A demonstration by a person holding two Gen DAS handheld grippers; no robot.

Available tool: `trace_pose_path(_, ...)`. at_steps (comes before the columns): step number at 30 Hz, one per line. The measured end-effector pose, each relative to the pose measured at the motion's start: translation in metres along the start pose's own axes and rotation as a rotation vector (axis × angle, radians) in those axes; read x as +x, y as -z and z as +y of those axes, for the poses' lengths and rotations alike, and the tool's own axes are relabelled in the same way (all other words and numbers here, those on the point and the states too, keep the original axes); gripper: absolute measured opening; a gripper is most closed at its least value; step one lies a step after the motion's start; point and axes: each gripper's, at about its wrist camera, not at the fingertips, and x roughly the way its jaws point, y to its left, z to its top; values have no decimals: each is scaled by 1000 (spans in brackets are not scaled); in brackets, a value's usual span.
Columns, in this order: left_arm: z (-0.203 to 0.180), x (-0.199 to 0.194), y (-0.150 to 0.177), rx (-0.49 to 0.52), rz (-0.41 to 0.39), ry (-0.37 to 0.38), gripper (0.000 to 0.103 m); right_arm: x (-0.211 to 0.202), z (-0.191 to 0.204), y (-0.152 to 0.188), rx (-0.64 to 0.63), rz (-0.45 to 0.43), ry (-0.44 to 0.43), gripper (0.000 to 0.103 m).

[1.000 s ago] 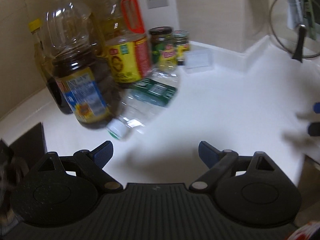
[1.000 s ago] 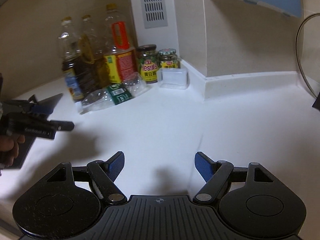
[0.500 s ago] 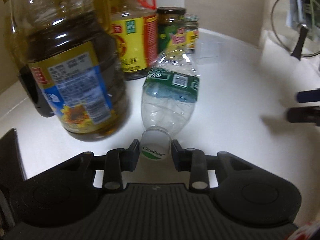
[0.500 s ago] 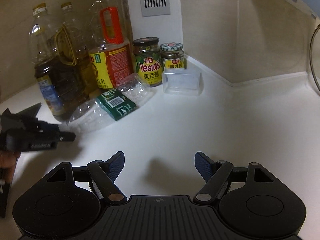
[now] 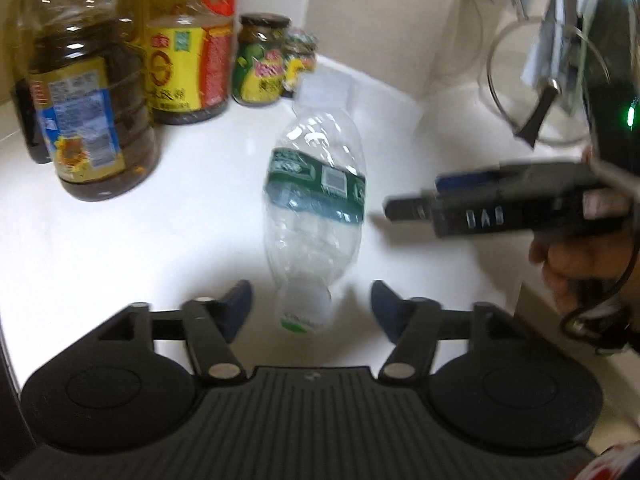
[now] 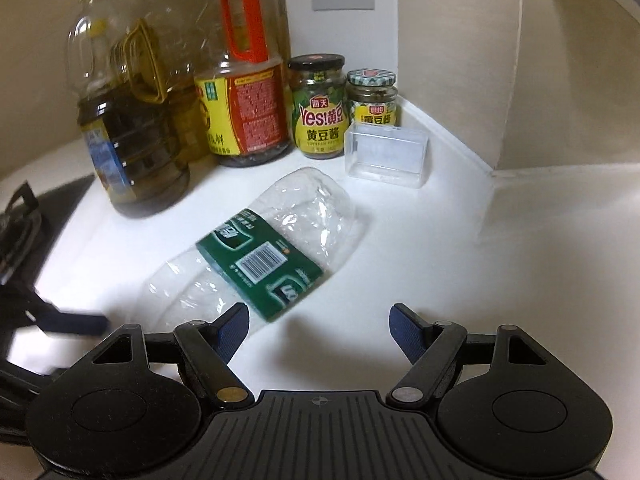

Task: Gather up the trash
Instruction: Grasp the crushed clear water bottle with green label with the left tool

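1. We find the crushed clear plastic bottle with a green label (image 5: 316, 216) lying on the white bench (image 5: 120, 248), unheld.
2. Left tool (image 5: 310, 306): jaws just opened, straddling its cap end without contact.
3. Right tool (image 6: 318, 326): jaws apart, empty.
4. Collection pending; next requires reclamping the neck.

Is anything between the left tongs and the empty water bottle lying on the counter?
Nothing visible. The water bottle lies with its cap end between the open left tongs, fingers clear of it. The oil bottles stand off to the side.
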Motion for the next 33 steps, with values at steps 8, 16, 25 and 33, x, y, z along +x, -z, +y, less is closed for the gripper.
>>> trace_pose_path(8,30,43,-53,-41,7,29,75,18,-15,-4,-61,47,7,77)
trace_pose_path(16,37,101,-78,-20,134,152,60,27,-18,7,-135,18,2,76)
trace_pose_path(25,39,107,-91,-132,175,298,49,28,-20,14,-163,-34,-40,71)
trace_pose_path(33,27,121,-90,-67,294,345,36,26,-28,15,-176,-49,-55,71)
